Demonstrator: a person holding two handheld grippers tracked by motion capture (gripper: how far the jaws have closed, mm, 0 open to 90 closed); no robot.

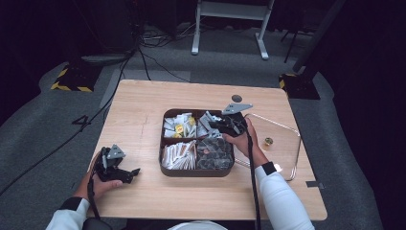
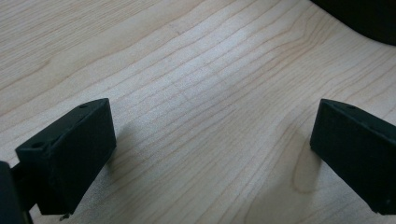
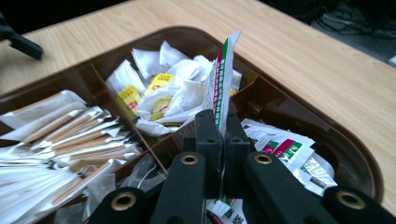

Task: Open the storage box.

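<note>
At the near left of the bench (image 1: 143,100) the left tool (image 1: 125,173) lies low in the person's hand, its jaws spread wide with bare wood grain between them in the left gripper view and nothing held; it sits well apart from the work. The coming move turns on the right tool (image 3: 222,133), whose jaws are pressed together on a thin sachet (image 3: 223,74) with a pink and green edge. The sachet stands upright out of the pinch, its long axis running up and away from the jaws, so it hangs free above the brown tray (image 3: 327,135) and is not lying among the others. In the high view the right tool (image 1: 221,122) hovers over the tray's far right compartment, where more sachets of the same kind (image 3: 289,151) lie flat just below and to the right of the jaws. Left of them, in the far left compartment, are white and yellow packets (image 1: 178,125); the near left one holds paper-wrapped sticks (image 1: 179,155) and the near right one dark packets (image 1: 214,153). The right hand is plainly the nearer one to the tray. Just right of the tray a clear lid (image 1: 277,143) rests flat on the bench. Beyond the bench lie grey carpet, trailing cables and a white frame's legs (image 1: 230,28) against a dark room.
</note>
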